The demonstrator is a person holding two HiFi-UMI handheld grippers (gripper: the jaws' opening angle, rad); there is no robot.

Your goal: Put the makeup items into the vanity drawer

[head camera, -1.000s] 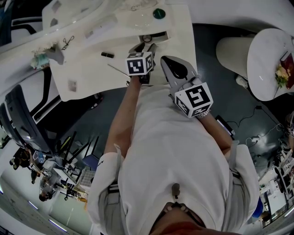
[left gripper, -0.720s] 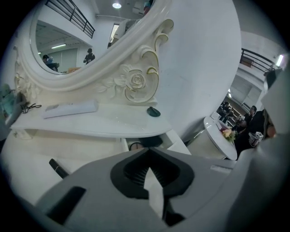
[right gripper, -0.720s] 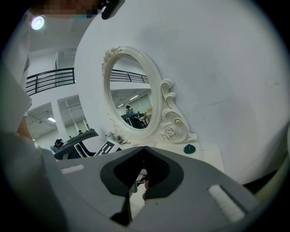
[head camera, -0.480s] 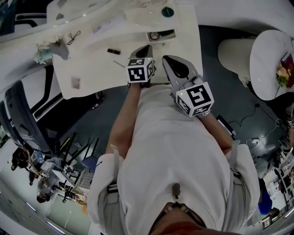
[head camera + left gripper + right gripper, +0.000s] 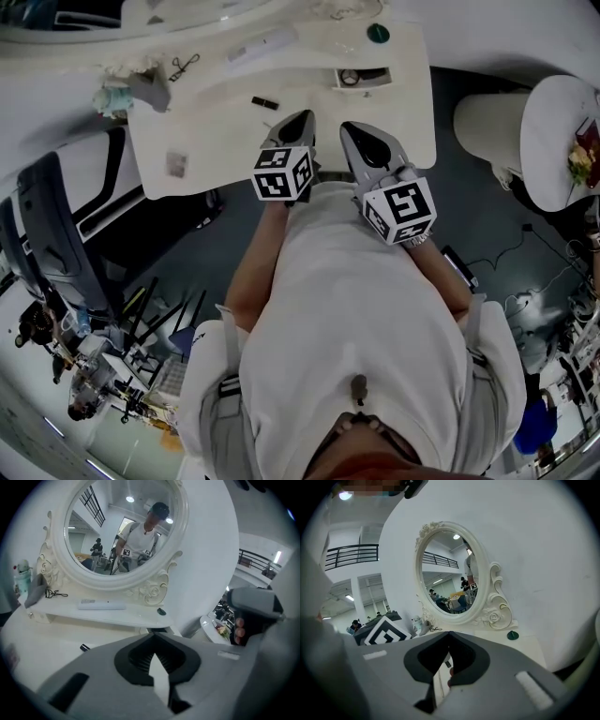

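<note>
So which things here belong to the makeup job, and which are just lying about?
Job: vanity drawer, small black tube, black looped tool, white flat case, green round pot.
Lying about: grey cloth, round side table, dark chair.

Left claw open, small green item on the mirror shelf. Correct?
Not quite. The left claw is shut: in the left gripper view its jaws meet at the tips with nothing between them. The small green item does sit on the mirror shelf.
</note>
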